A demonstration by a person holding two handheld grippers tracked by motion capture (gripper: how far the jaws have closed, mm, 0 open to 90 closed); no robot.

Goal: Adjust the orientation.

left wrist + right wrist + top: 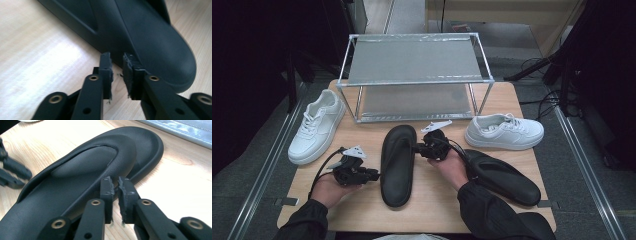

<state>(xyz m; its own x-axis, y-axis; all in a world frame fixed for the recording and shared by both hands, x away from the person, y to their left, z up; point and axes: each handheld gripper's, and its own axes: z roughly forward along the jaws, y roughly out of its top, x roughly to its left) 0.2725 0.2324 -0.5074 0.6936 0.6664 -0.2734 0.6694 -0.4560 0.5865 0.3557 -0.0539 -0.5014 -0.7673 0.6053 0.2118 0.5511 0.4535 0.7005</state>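
L white sneaker | R white sneaker | metal rack rear-ctr | 2nd black slipper R side

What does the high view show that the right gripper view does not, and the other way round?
High view alone: two white sneakers, a second black slipper by the person's right forearm, and the whole two-tier metal rack. Right gripper view alone: the right gripper close up, jaws slightly apart, tips at the strap edge; whether they touch it I cannot tell. Both: the middle black slipper lying on the wooden table, and the left gripper beside it.
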